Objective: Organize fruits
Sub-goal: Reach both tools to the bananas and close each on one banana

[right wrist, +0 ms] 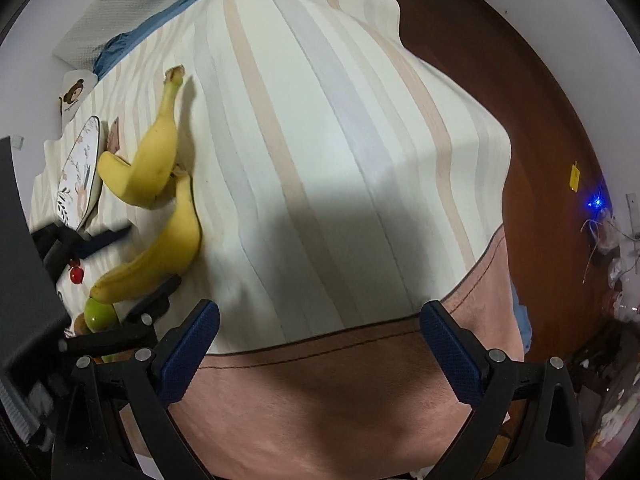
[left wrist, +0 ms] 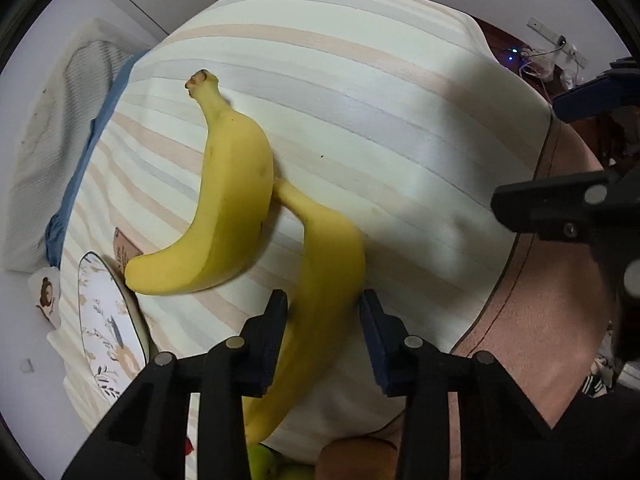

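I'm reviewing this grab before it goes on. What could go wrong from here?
The left tongs straddle the nearer banana, but it is hard to tell whether the pads touch it; a loose or off-centre hold could let it swing or slip. Its stem touches the farther banana, so lifting may drag or roll that one toward the patterned plate. The striped sheet is soft, so pressing down might bruise the fruit.

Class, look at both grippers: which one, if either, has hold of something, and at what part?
The left gripper straddles the nearer banana around its middle; whether it grips cannot be told. The right gripper is open and empty.
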Available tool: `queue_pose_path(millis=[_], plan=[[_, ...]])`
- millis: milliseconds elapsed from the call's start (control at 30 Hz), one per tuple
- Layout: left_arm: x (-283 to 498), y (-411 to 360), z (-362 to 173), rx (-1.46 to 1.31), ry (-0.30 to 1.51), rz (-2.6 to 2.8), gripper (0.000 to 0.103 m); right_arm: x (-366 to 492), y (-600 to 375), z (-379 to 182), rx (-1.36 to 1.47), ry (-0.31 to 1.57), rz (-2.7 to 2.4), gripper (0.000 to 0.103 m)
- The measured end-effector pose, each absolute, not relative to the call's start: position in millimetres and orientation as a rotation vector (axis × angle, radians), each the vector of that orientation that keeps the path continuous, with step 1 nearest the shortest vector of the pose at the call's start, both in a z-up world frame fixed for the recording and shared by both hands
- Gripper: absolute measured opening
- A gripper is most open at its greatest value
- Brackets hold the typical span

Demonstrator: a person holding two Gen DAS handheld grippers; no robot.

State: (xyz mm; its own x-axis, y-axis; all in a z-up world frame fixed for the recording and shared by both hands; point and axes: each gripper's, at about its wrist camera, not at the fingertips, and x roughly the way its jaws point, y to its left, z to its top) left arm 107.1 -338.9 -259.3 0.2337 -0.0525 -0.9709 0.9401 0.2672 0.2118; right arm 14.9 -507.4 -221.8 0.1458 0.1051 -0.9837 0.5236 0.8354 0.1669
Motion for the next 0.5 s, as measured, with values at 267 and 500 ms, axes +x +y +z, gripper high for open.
queue_pose_path(millis=[267,500], plan=[[112.4,-316.5,-244.5,0.851,1.144,-0.794,0.034,5.8,-527.1,-208.0,0.672,1.371,-0.366,0.103],[119.5,-282.1,-248.0,0.747,1.206,-0.699,0.030,44.5,-518.6,-203.9,0.862,1.281,-0.264,0.103]])
